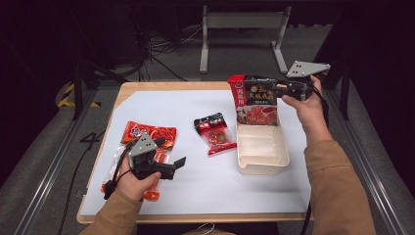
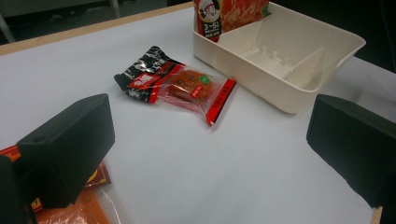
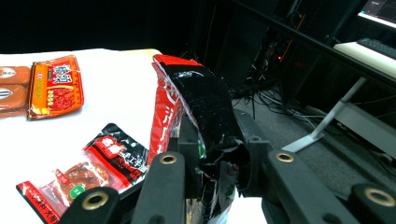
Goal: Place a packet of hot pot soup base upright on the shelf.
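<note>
A tall red and black food pouch point(image 1: 257, 100) stands upright with its lower end inside the far end of a cream plastic tray point(image 1: 264, 169). My right gripper point(image 1: 284, 88) is shut on the pouch's right top edge; in the right gripper view the crumpled black film point(image 3: 196, 102) is pinched between the jaws of that gripper point(image 3: 217, 163). My left gripper point(image 1: 178, 164) rests open at the table's front left, with bare white table between its jaws point(image 2: 210, 154). It points toward the tray point(image 2: 243, 70) and the pouch point(image 2: 229, 14).
A small red and black snack packet point(image 1: 215, 133) point(image 2: 187, 86) point(image 3: 102, 161) lies just left of the tray. An orange packet point(image 1: 149, 133) point(image 3: 56, 86) and more orange bags point(image 2: 70, 212) lie under and behind my left hand. The wooden table edge point(image 1: 195, 218) is close in front.
</note>
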A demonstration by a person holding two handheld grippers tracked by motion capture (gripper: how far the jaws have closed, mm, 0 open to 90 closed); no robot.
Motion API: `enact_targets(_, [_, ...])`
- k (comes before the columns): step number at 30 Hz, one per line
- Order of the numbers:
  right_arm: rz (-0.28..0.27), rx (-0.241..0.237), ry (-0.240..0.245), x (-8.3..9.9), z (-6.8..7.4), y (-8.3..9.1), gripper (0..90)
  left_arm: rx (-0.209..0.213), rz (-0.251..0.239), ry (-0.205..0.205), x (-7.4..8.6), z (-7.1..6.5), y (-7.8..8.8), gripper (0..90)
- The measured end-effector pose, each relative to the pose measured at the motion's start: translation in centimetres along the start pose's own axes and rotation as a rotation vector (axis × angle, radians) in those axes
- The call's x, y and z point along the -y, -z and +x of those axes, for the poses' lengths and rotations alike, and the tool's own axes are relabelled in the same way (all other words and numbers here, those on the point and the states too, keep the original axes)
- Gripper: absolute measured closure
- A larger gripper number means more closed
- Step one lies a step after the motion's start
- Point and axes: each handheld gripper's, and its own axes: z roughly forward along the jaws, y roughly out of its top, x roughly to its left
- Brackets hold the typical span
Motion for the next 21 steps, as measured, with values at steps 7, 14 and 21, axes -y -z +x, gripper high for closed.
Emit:
enact_targets(7, [0.013, -0.001, -0.017, 1.0, 0.2, -0.1, 73.3, 0.002, 0.006, 0.003, 0.0, 0.2, -0.1, 1.8])
enact_targets(14, [0.040, 0.000, -0.046, 2.1, 0.2, 0.0, 72.4, 0.015, 0.028, -0.016, 0.1, 0.3, -0.2, 1.4])
enact_targets(21, [0.053, -0.004, -0.081, 3.1, 0.3, 0.4, 71.4, 0.016, 0.029, -0.009, 0.2, 0.5, -0.3, 1.4])
